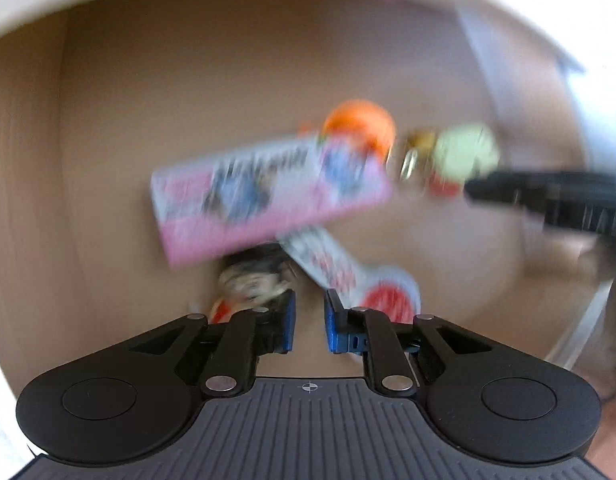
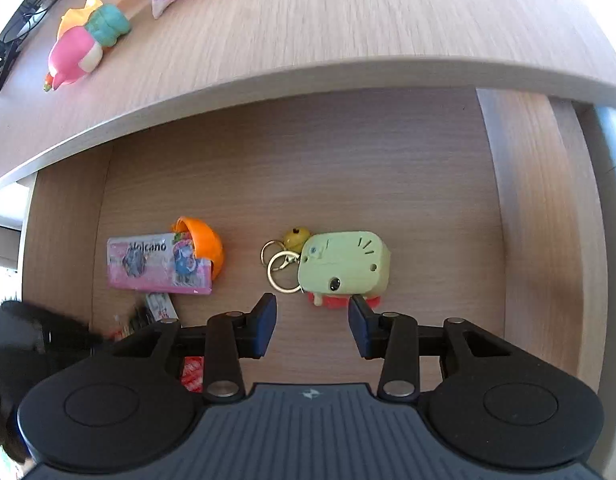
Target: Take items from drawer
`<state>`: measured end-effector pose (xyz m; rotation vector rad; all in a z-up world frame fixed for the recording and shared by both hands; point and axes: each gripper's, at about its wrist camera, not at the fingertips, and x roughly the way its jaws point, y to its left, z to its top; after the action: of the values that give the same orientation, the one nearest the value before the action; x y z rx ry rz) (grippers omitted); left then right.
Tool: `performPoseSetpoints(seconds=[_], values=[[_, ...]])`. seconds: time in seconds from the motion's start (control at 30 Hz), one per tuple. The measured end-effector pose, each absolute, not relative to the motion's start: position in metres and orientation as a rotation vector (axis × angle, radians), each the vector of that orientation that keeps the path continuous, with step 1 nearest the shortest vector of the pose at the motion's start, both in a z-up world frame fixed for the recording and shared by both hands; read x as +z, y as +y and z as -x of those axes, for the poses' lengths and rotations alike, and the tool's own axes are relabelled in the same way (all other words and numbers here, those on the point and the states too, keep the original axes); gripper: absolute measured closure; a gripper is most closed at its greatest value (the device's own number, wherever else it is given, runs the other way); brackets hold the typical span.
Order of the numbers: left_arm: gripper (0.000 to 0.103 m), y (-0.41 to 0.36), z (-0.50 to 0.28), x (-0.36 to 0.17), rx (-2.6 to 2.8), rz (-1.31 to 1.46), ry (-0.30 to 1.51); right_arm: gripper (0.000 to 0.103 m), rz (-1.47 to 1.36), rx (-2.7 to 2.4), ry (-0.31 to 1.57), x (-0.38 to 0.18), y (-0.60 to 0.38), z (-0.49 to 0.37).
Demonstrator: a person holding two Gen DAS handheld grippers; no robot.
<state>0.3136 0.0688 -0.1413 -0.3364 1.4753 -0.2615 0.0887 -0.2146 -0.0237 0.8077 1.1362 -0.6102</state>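
Both grippers hang over the open wooden drawer (image 2: 292, 168), pointing steeply down. The left gripper (image 1: 309, 322) has its blue-padded jaws drawn in to a narrow gap with bare drawer floor showing between them, so it holds nothing. The left wrist view is smeared, so detail there is poor. The right gripper (image 2: 311, 328) stands partly open and empty, its tips just short of the pale green toaster-shaped plastic keychain with gold rings and a small yellow bell (image 2: 341, 266). Remaining in the drawer: the pink and white flat snack packet (image 2: 160, 266), with the orange plastic half-shell cup (image 2: 204, 246) touching its far right corner, and some crumpled wrappers (image 1: 335, 268) near the left gripper. A pink and green squishy toy (image 2: 88, 48) lies on the desk top (image 2: 347, 20). Risks, as judged: the near-closed left jaws would push a wrapper along the floor rather than straddle it; they need to open first. The right jaws look narrower than the keychain body, so descending now could land a pad on top and skid it. The loose rings may snag or swing when lifted. The two grippers sit near each other and could collide.
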Motion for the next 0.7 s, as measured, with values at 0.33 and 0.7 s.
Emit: performPoseSetpoints(seconds=[0.33,0.7], values=[[0.085,0.031,-0.274,-0.076,-0.511,-0.197,1.029,0.047,-0.608,-0.705,0.976,0.019,-0.199,-0.042],[0.082,0.04,-0.298,-0.127,-0.317,0.266,1.463,0.045,-0.628,-0.698,1.016,0.002,-0.194,-0.041]])
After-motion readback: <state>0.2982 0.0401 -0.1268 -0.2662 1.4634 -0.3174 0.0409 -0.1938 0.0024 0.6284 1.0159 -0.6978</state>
